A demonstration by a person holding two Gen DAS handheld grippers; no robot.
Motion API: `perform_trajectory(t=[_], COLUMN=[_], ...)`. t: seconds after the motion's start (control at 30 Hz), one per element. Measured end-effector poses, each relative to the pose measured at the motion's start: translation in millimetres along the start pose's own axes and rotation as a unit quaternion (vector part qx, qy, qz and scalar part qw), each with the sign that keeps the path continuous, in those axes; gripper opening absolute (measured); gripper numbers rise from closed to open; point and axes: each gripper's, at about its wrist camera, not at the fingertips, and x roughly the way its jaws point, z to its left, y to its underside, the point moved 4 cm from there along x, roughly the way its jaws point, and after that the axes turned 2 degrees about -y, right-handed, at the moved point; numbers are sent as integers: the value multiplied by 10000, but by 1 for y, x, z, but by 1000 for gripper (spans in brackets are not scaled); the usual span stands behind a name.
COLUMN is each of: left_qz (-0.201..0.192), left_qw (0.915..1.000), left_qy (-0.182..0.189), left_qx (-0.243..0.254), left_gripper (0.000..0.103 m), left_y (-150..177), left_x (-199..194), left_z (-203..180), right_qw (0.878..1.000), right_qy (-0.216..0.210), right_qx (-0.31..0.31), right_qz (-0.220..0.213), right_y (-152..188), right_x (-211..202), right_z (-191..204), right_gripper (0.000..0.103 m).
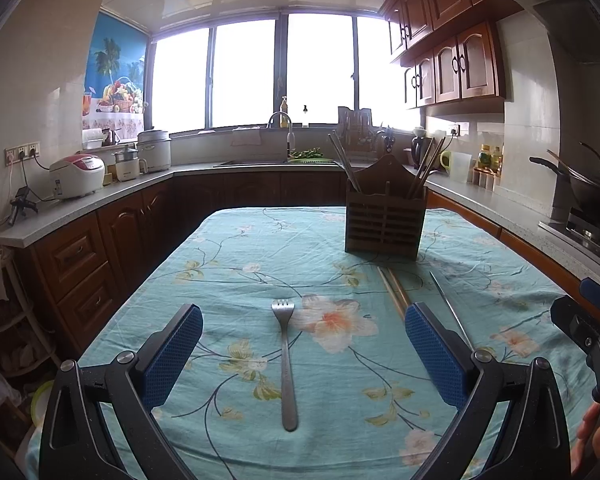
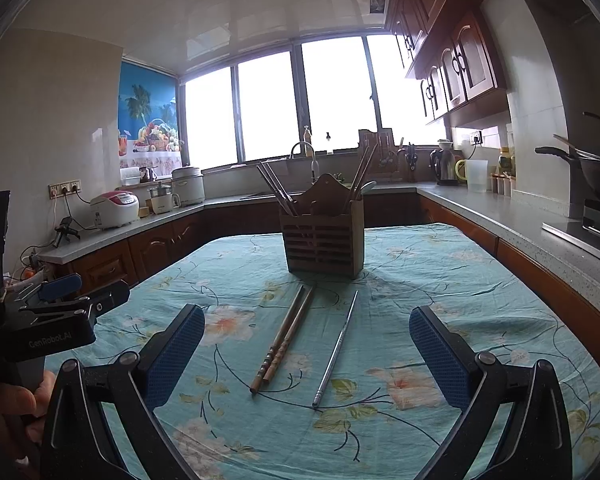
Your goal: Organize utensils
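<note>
A metal fork (image 1: 286, 364) lies on the floral tablecloth, tines pointing away, between the fingers of my open, empty left gripper (image 1: 303, 322). A brown wooden utensil holder (image 1: 385, 216) stands at the far side with chopsticks in it; it also shows in the right wrist view (image 2: 324, 236). A pair of wooden chopsticks (image 2: 283, 340) and a single metal chopstick (image 2: 337, 350) lie in front of the holder, between the fingers of my open, empty right gripper (image 2: 307, 326). The wooden pair (image 1: 394, 292) and the metal chopstick (image 1: 450, 308) also show in the left wrist view.
The table is covered by a teal floral cloth (image 2: 460, 280). Kitchen counters run around it: rice cookers (image 1: 78, 174) on the left, a sink (image 1: 280, 160) at the back, a wok (image 1: 592, 190) on the stove at the right. The left gripper's body (image 2: 52, 320) shows at the right view's left edge.
</note>
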Motion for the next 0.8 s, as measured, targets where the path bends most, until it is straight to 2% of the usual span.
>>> perform_trajectory(t=[0.8], left_qz=[75], left_qw=[10000], left_qy=[60], left_qx=[-17], left_gripper=[102], left_y=[0], left_x=[2], left_z=[-5], right_qw=[10000], right_qy=[-9], right_qx=[48], right_qz=[6], right_y=[1], right_x=[-1], right_z=[0], right_gripper=[103])
